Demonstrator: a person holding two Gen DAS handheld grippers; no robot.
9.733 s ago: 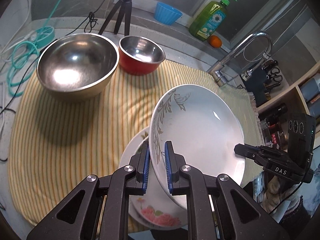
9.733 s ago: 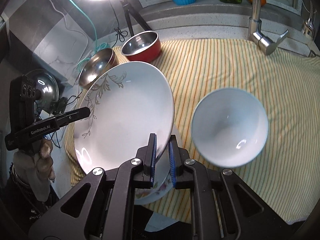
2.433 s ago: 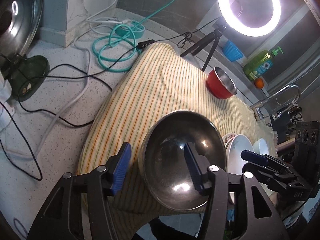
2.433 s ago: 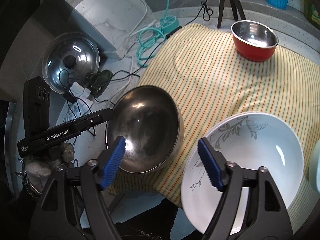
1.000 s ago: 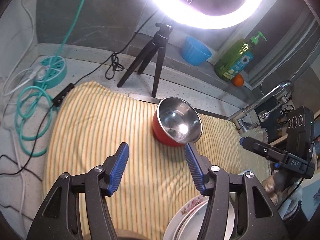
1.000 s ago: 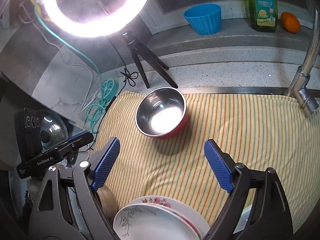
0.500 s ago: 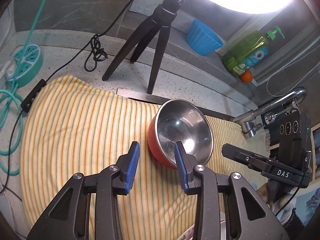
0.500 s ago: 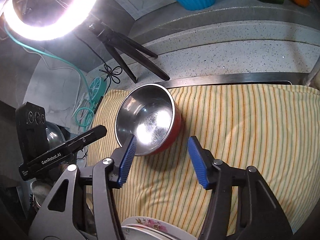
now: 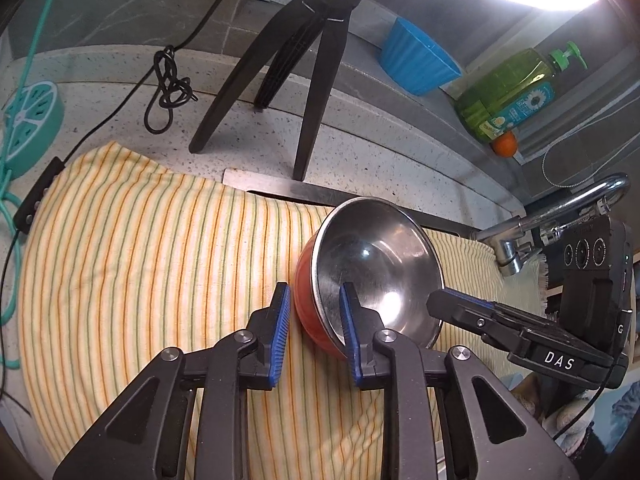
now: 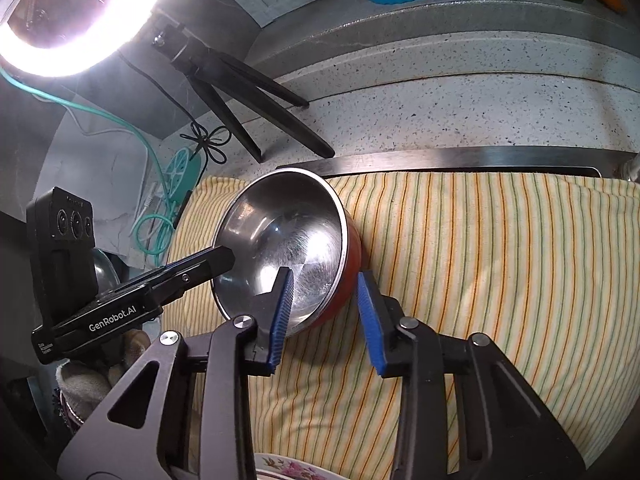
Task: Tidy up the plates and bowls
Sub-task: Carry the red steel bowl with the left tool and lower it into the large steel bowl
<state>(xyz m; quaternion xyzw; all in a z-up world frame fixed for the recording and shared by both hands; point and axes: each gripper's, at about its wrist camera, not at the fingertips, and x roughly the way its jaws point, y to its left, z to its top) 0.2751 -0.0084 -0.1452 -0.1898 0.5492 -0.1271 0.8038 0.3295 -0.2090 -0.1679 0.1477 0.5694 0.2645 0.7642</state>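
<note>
A red bowl [image 9: 380, 264] with a shiny steel inside sits on the striped yellow cloth [image 9: 140, 260]. My left gripper [image 9: 314, 288] straddles its near-left rim, one pad outside the red wall and one inside. Its jaws are closing, and a thin gap still shows at the outer pad. In the right wrist view the same bowl [image 10: 280, 224] has my right gripper [image 10: 324, 276] astride its opposite rim, also closing. The outer pad stands just off the red wall. Each view shows the other gripper's tip at the far rim: the right gripper [image 9: 434, 304] and the left gripper [image 10: 228, 258].
A black tripod [image 9: 316, 80] under a bright ring light stands just behind the cloth. A blue cup [image 9: 416, 60], a green soap bottle [image 9: 508, 96] and an orange [image 9: 505, 146] line the back ledge. A faucet [image 9: 560, 216] is at the right. A flowered plate [image 10: 288, 472] peeks in below.
Both grippers have come down and in toward the red bowl. Their jaws have narrowed from wide apart to straddling its rim on opposite sides.
</note>
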